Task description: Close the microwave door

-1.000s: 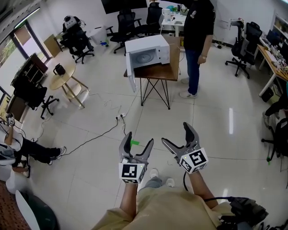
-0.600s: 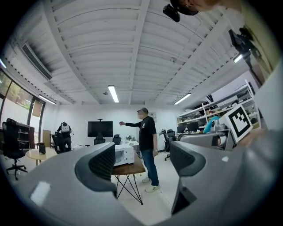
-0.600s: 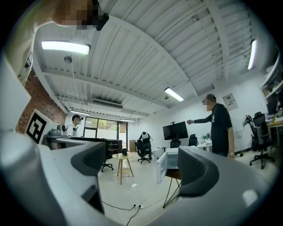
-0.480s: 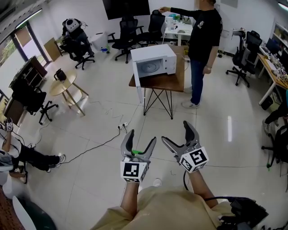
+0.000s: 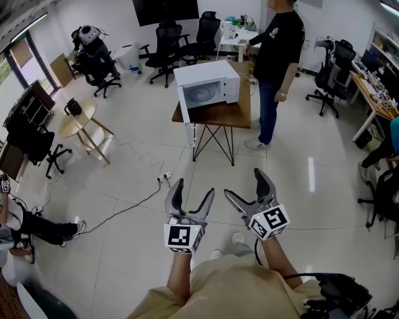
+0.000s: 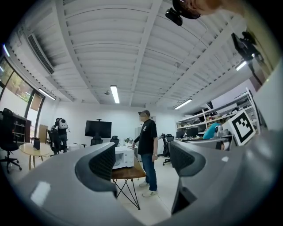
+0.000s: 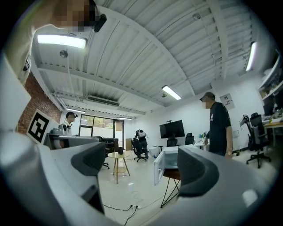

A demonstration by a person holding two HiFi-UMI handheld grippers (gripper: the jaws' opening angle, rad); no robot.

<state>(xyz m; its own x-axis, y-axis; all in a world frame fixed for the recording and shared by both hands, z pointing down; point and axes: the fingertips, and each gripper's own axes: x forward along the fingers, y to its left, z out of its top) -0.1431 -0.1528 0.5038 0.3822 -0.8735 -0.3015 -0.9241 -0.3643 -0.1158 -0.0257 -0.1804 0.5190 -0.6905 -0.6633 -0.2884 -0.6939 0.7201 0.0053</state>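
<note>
A person in a black T-shirt and jeans (image 5: 277, 56) stands just beside a wooden bench on thin black legs (image 5: 218, 116). To the left, a round wooden side table (image 5: 80, 122) carries a dark kettle-like object (image 5: 73, 107). Black office chairs (image 5: 167, 43) are grouped under a wall screen (image 5: 163, 9), with another chair (image 5: 327, 78) near a cluttered desk (image 5: 366, 93) on the right. A power strip (image 5: 163, 177) and its cable (image 5: 118, 209) lie on the glossy tiled floor (image 5: 324, 205).

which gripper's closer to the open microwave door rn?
Left, by a little. The left gripper sits almost straight below the microwave door in the head view; the right gripper is offset further right. Both are open, empty and far short of it, with floor between.
</note>
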